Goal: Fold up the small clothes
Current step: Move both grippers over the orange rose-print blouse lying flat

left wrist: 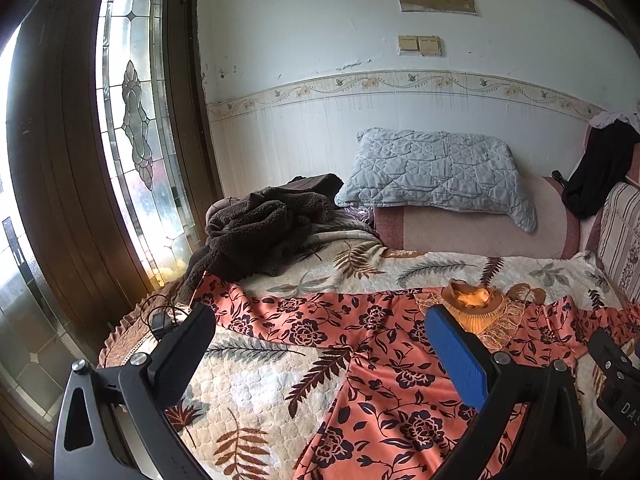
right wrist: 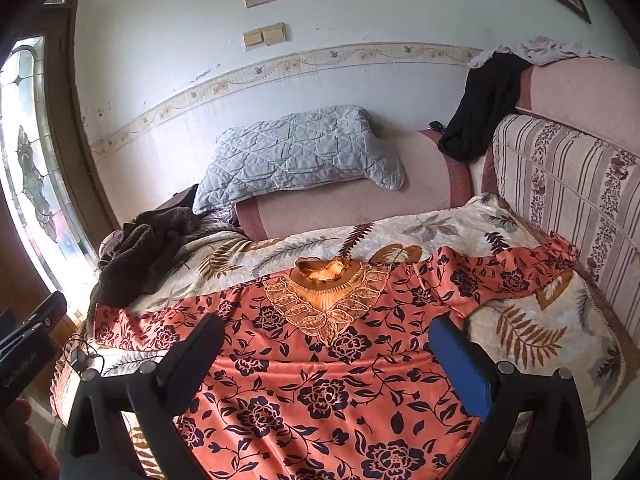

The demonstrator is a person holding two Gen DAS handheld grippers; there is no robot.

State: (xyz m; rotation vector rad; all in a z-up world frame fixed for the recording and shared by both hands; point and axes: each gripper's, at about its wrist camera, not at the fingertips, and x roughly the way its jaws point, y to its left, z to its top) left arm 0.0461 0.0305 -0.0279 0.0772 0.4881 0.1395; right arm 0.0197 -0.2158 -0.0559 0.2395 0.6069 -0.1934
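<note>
Orange floral top (right wrist: 320,380) lies spread flat beneath both wide-apart tongs, left tongs (left wrist: 320,324) and right tongs (right wrist: 328,336).

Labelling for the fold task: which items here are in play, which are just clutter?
In play: orange floral top, spread flat on the leaf-print blanket; left gripper and right gripper, both open, empty.

Clutter: brown fleece, grey pillow, black garment, charger cable.

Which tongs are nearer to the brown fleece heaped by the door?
Left. The left tongs hang open over the spread garment's door-side sleeve, just below the brown fleece; the right tongs hang open over its chest, further away.
</note>
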